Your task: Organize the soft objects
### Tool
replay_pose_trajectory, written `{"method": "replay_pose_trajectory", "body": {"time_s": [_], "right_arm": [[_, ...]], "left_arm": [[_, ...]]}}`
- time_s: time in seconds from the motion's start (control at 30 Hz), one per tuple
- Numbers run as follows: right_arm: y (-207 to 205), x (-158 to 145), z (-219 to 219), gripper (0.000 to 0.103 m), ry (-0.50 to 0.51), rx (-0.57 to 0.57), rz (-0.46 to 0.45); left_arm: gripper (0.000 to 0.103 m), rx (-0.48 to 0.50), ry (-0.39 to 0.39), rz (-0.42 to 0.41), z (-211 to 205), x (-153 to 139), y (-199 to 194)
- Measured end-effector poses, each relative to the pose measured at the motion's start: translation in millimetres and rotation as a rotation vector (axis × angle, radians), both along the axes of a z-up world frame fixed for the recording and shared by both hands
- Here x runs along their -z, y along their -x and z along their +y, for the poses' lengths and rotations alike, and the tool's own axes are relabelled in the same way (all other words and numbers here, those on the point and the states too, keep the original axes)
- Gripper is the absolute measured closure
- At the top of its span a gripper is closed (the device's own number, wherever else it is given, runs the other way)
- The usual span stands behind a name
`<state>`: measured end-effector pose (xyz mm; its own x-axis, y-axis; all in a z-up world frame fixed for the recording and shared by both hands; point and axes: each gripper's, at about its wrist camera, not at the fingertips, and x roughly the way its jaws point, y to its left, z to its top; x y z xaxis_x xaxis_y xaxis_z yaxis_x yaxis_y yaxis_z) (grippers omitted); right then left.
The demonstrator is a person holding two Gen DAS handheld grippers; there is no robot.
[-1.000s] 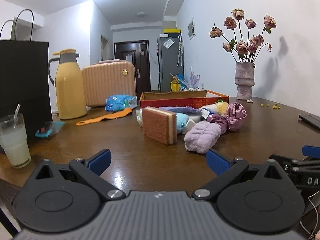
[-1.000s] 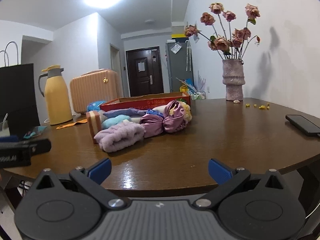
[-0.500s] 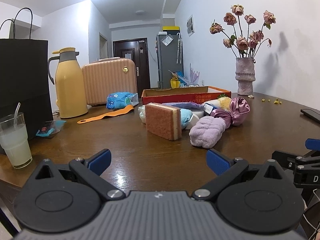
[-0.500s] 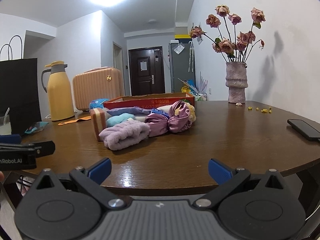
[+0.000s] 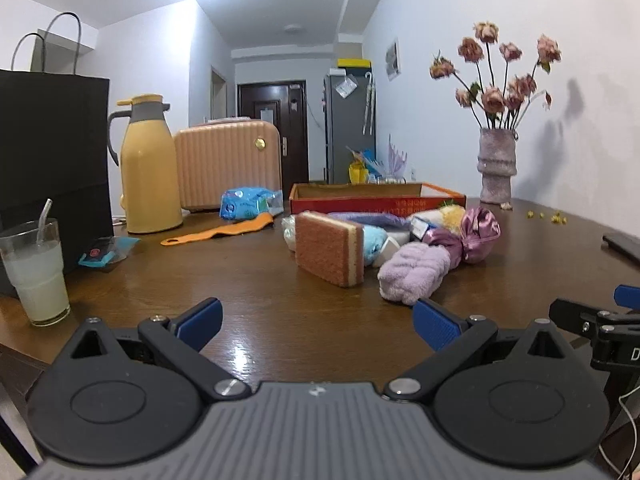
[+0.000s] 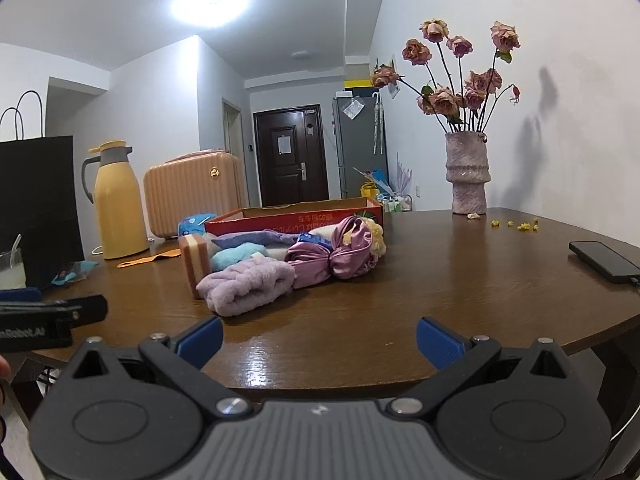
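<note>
**Both grippers edge toward the pile, nothing picked up yet**

Over the last second the soft heap has grown slightly larger in both wrist views, so the grippers have drifted closer, though they are still short of it. The left gripper (image 5: pixel 316 322) and the right gripper (image 6: pixel 318 336) both hang released, jaws spread wide with nothing between them. The fluffy lilac towel roll (image 5: pixel 414 274) lies nearest, touching the shiny purple satin bundle (image 5: pixel 474 238) on its right; the orange scrubbing sponge (image 5: pixel 330 252) stands on edge to its left. The shallow red cardboard box (image 5: pixel 376 200) sits just behind the heap. Sorting has probably not begun.
</note>
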<state>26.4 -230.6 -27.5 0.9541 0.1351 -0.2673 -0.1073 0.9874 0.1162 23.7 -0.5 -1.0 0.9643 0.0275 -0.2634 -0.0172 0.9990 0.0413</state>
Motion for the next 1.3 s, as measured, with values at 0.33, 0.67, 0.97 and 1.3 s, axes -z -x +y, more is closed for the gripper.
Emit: {"method": "replay_pose_trajectory", "body": {"time_s": [0.33, 0.67, 0.97, 1.3], "right_arm": [[-2, -2, 7, 0.000, 0.031, -0.013, -0.006], [-2, -3, 11, 0.000, 0.044, -0.046, -0.028], [-6, 3, 7, 0.000, 0.003, -0.068, -0.003], [-27, 5, 12, 0.000, 0.028, -0.107, -0.009]], "left_arm": [[0.000, -0.010, 0.015, -0.008, 5, -1, 4], [0.000, -0.019, 0.025, -0.001, 8, -1, 3], [0.000, -0.018, 0.021, 0.005, 8, -1, -1], [0.000, -0.029, 0.051, 0.035, 17, 2, -27]]}}
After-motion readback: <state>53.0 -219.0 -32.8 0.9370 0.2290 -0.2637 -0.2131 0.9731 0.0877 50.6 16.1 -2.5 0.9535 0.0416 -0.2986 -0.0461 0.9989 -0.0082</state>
